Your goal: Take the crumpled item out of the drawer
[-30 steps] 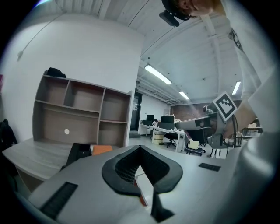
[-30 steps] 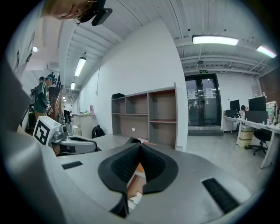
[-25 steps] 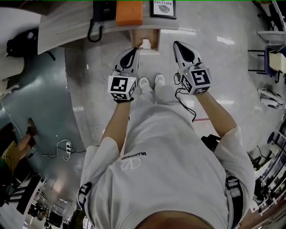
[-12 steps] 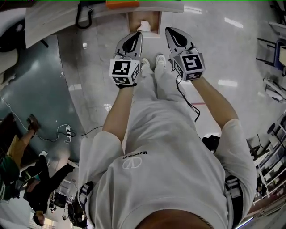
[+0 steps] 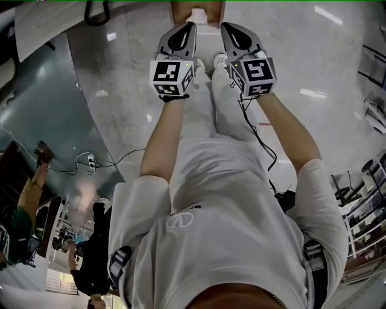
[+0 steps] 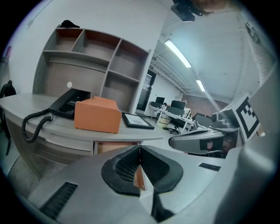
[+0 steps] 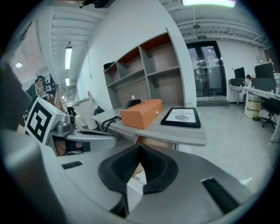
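Left gripper (image 6: 139, 151) pads pressed together, nothing pinched; right gripper (image 7: 139, 148) likewise closed, empty. Both held side by side, near each other, aimed at open drawer (image 5: 178, 9) under desk (image 6: 48, 129). White crumpled item (image 5: 198, 14) seen inside drawer in head view, untouched; pale patch behind right jaws possibly same item, too small to confirm. Orange box (image 6: 97, 114) and telephone (image 6: 66, 101) noted on desktop. Step judged: approach, grasp not yet begun. Next move calls for one gripper's jaws to be spread, tips lowered into drawer around item, then closed
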Demonstrator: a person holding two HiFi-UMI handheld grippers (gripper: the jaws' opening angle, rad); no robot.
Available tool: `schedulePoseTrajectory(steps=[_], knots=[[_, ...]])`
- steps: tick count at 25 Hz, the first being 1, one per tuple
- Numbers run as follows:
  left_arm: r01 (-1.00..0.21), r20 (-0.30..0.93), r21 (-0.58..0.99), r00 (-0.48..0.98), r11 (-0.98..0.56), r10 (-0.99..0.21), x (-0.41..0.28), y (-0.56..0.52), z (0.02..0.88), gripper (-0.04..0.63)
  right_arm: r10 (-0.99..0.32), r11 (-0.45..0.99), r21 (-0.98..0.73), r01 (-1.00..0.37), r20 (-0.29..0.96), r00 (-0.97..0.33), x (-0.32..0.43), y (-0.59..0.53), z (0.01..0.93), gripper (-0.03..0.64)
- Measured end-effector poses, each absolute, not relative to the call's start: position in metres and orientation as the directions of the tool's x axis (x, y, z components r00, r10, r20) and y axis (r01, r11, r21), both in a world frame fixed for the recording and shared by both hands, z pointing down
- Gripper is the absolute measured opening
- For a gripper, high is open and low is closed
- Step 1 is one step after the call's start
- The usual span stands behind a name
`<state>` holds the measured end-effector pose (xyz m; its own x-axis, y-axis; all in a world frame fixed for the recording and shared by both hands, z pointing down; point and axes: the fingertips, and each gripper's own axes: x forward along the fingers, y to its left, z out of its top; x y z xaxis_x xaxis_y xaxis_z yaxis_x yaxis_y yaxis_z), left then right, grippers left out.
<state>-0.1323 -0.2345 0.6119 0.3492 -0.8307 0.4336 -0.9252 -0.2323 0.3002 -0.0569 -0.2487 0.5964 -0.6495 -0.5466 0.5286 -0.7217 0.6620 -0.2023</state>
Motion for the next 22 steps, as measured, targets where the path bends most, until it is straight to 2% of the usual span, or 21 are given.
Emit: schedulePoseTrajectory(steps=[12, 22], knots=[[-0.93, 0.525, 0.323, 0.331, -0.176, -0.784, -0.127, -0.244, 0.712, 0.003, -0.488, 0.661, -0.24, -0.711, 0.583, -0.65, -0.066, -0.265, 0.69, 0.002], [-0.927, 0.561, 0.337, 0.339, -0.165, -0.755, -0.106, -0.265, 0.758, 0.018, -0.454, 0.646, -0.278, -0.711, 0.609, -0.65, -0.063, -0.272, 0.738, 0.002]])
